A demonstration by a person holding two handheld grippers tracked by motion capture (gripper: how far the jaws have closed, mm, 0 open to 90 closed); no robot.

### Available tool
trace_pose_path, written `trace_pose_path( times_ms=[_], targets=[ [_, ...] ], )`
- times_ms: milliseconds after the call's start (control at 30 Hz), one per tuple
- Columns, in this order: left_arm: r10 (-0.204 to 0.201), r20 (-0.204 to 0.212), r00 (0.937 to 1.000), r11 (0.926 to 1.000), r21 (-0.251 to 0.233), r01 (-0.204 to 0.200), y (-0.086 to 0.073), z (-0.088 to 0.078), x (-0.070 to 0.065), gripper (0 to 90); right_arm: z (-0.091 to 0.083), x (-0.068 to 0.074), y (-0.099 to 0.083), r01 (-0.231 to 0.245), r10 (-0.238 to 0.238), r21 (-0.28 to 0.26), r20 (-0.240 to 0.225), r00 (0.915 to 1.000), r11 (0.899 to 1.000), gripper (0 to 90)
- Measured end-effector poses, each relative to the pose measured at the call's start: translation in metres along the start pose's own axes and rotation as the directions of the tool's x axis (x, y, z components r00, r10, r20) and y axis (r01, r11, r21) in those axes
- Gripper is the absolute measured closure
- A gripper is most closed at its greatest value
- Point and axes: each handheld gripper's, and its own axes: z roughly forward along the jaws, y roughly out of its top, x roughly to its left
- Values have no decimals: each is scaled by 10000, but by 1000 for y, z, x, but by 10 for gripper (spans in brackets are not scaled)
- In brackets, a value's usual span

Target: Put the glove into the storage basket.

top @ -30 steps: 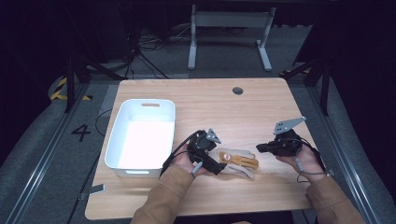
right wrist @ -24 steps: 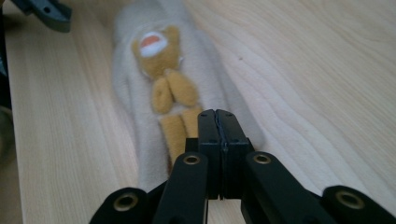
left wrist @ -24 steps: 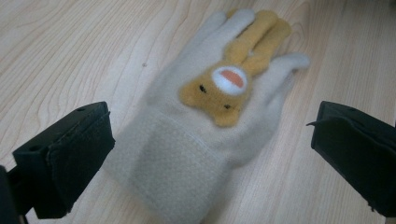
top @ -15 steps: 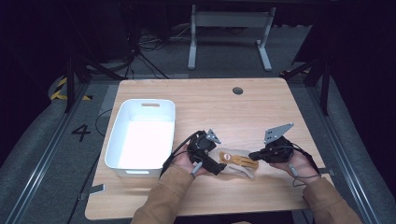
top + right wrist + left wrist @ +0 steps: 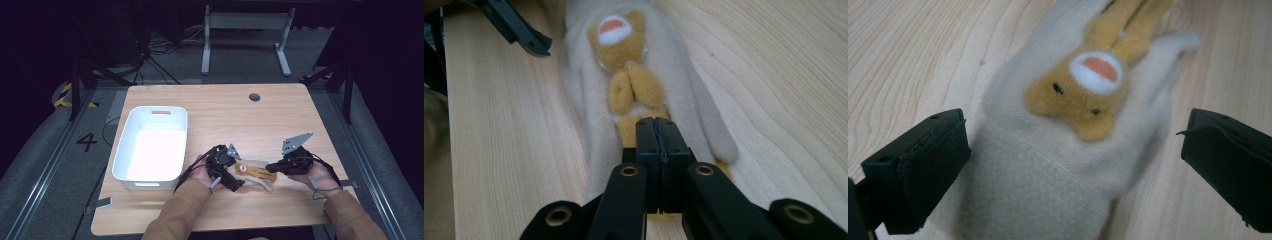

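Observation:
A beige glove (image 5: 256, 173) with an orange bear face (image 5: 1083, 90) sewn on it lies flat on the wooden table (image 5: 225, 120), near the front edge. My left gripper (image 5: 1073, 165) is open, one jaw on each side of the glove's cuff (image 5: 1038, 190), neither one touching it. It sits at the glove's left end in the high view, left gripper (image 5: 234, 172). My right gripper (image 5: 657, 125) is shut, its tips lying on the orange strip at the glove's finger end. From above, the right gripper (image 5: 270, 167) comes in from the right.
A white plastic bin (image 5: 147, 181) stands left of the hands, open at the top. A small round hole (image 5: 255, 96) marks the table's far side. Both forearms enter from the bottom edge. A metal stand (image 5: 245, 22) sits on the floor beyond the table.
My right gripper has moved left and down from beside the glove onto its finger end. The left gripper and the glove have stayed in place.

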Motion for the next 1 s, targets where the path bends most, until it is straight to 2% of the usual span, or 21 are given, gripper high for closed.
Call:
trace_pose_path(
  times_ms=[167, 333, 433, 567, 800, 1000],
  targets=[
    [-135, -16, 9999, 9999, 6, 135, -1, 4, 6, 0, 2, 0, 0, -22, 22, 9, -54, 10000, 10000, 897],
    [-464, 517, 9976, 9989, -26, 466, -3, 9, 13, 0, 2, 0, 0, -4, 4, -26, -54, 10000, 10000, 897],
    [-587, 617, 9964, 9982, 191, 577, -4, 11, 15, 0, 0, 0, -1, 10, -10, -88, -49, 10000, 10000, 897],
    [-482, 903, 9947, 9980, 454, 443, -4, 11, 13, 0, -2, -1, -2, -25, 24, -204, -54, 10000, 9998, 897],
    [-326, 1029, 9942, 9983, 510, 274, -7, 13, 12, 0, -3, -1, -1, -23, 20, -260, -105, 9999, 9997, 896],
    [6, 783, 9969, 9989, 474, -43, -9, 16, 10, 0, -3, -2, -2, -68, 65, -267, -108, 9999, 9996, 895]
  ],
)
